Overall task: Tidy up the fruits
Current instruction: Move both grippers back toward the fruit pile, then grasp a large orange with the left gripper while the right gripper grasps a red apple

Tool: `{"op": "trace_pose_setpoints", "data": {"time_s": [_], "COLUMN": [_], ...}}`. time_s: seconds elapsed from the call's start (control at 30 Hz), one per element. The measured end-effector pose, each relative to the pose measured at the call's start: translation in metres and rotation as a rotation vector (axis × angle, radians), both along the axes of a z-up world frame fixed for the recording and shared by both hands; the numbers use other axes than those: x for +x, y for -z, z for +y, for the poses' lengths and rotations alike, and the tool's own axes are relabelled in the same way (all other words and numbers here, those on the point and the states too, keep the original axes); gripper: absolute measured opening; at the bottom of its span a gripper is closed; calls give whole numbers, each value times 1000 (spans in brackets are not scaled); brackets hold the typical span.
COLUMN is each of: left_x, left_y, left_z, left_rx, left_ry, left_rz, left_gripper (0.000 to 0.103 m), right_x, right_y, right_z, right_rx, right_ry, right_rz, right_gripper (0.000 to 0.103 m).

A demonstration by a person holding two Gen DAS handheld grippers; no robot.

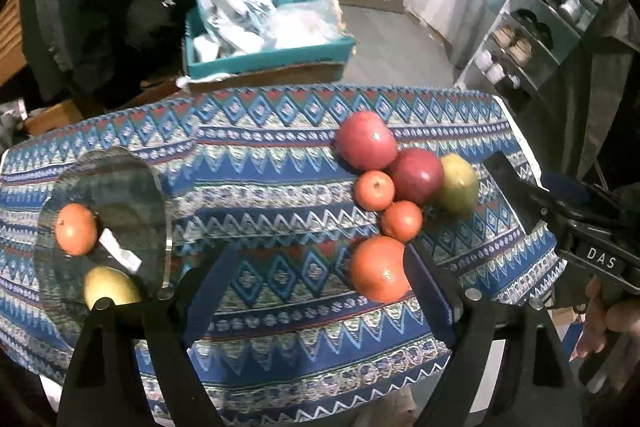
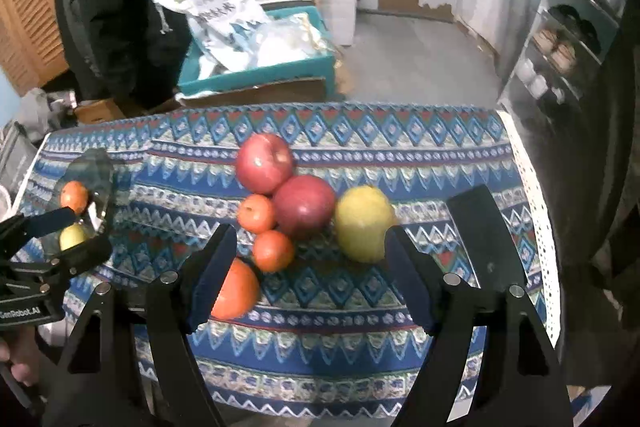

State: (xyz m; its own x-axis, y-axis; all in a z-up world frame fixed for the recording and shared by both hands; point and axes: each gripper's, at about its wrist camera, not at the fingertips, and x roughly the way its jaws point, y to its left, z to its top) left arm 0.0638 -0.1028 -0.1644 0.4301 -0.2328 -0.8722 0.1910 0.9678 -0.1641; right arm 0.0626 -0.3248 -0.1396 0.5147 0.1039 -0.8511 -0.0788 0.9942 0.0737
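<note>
Ahead, the yellow pear point(image 2: 363, 223) stands upright just beyond the right hand-held gripper point(image 2: 308, 277) (jaws spread, empty); nearer than the left.

Two red apples point(image 2: 264, 163) point(image 2: 305, 205), two yellow pears point(image 2: 363, 223) point(image 1: 110, 287), one large orange point(image 1: 378, 269), three small oranges point(image 1: 374, 190) point(image 1: 401, 221) point(image 1: 76, 229) and one glass plate point(image 1: 120, 187) are counted.

On the patterned cloth, two red apples point(image 2: 264, 163) point(image 2: 305, 205), two small tangerines point(image 2: 257, 213) point(image 2: 273, 251), a large orange point(image 2: 236, 291) and a yellow pear point(image 2: 363, 223) are clustered. A tangerine point(image 1: 76, 229) and a yellow fruit point(image 1: 110, 289) are seen on the glass plate point(image 1: 132, 187).
</note>
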Motion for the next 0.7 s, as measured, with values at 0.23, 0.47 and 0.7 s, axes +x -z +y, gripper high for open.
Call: {"op": "trace_pose_setpoints", "data": {"time_s": [0.23, 0.47, 0.7], "left_x": [4, 7, 12], "left_y": [24, 52, 76], "left_z": [-30, -52, -64], "left_rx": [31, 40, 52], "left_ry": [58, 103, 115], "left_rz": [41, 99, 157], "left_gripper": [87, 87, 87], "right_x": [-3, 0, 2], "right_y": [23, 49, 70], "right_z": [-18, -35, -45], "right_rx": [-11, -15, -13], "right_ry": [38, 77, 95], "right_rz": [49, 108, 152], "right_gripper": [77, 77, 77]}}
